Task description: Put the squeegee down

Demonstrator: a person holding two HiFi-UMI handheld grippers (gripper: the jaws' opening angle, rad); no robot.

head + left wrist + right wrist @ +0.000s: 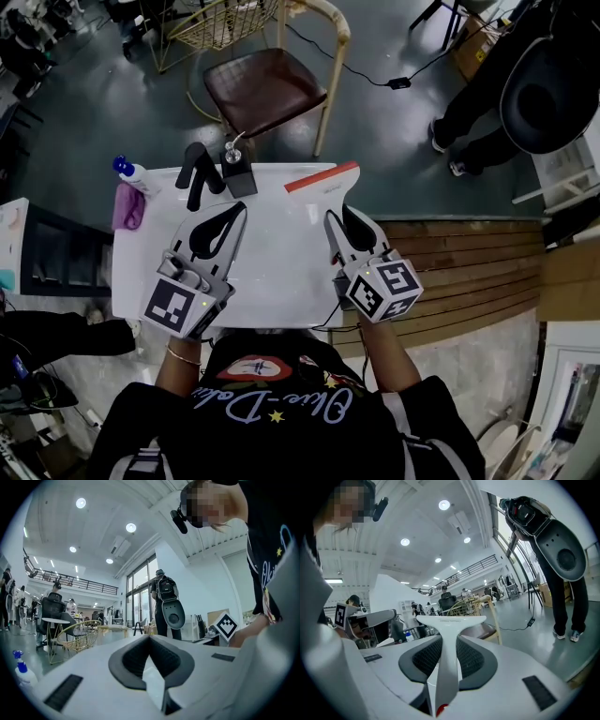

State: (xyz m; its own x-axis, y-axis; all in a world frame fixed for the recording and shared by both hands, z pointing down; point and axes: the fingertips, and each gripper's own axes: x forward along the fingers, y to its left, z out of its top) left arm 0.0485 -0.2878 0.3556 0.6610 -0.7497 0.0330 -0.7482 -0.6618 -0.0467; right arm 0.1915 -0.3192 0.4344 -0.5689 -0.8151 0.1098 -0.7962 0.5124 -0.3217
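Observation:
The squeegee (323, 179) is white with a red-edged blade, and it hangs over the far right part of the white table (277, 281). Its handle runs back into my right gripper (336, 219), which is shut on it. In the right gripper view the handle (449, 667) lies between the two dark pads, with the T-shaped head (451, 619) out in front. My left gripper (236, 214) hovers over the table's left half. Its jaws meet at the tips with nothing held, as the left gripper view (150, 640) also shows.
At the table's far left are a blue-capped spray bottle (129, 172), a purple cloth (128, 207), dark curved tools (198, 174) and a black block (238, 174). A brown chair (267, 89) stands beyond. A person (483, 103) stands at the far right beside wooden decking (469, 272).

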